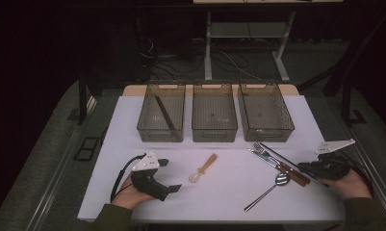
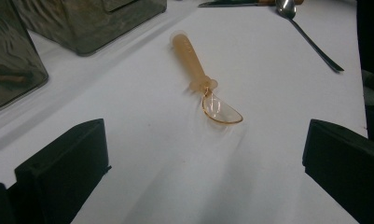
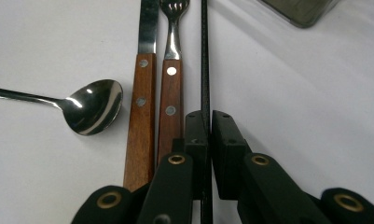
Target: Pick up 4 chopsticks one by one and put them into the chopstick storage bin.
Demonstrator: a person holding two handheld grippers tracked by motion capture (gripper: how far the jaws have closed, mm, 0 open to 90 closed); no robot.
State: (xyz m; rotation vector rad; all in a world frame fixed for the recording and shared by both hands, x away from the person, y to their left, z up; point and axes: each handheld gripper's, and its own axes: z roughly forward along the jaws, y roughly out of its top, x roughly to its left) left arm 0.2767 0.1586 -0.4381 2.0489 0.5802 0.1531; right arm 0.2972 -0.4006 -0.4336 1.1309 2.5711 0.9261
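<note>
— Cutlery lies across the lower half of the high view, on the white table (image 1: pixel 133 125). Where does each piece sit?

— The amber plastic spoon (image 1: pixel 203 168) is at lower centre, bowl toward the bottom edge. At lower right the steel spoon (image 1: pixel 272 186) lies on a slant, and above it a wooden-handled knife (image 1: pixel 272 161) and fork (image 1: pixel 268 154) run side by side. In the right gripper view the steel spoon's bowl sits just beside the knife handle, at centre left.

— And the grippers?

— The left gripper (image 1: pixel 169 175) is at lower left of the high view, held in a hand (image 1: pixel 133 195). Its jaws stand wide apart; in the left gripper view they rise at the two bottom corners, with the amber spoon on the table between and beyond them, untouched.

— The right one?

— The right gripper (image 3: pixel 208 126) has its jaws pressed together on a thin black chopstick (image 3: pixel 204 56), which runs up the middle of its view, just right of the fork.

— What fills the top of the table?

— Three smoky clear bins (image 1: pixel 214 126) in a row at upper centre. The left bin (image 1: pixel 149 126) holds another dark stick (image 1: pixel 164 111) lying at a slant.
</note>
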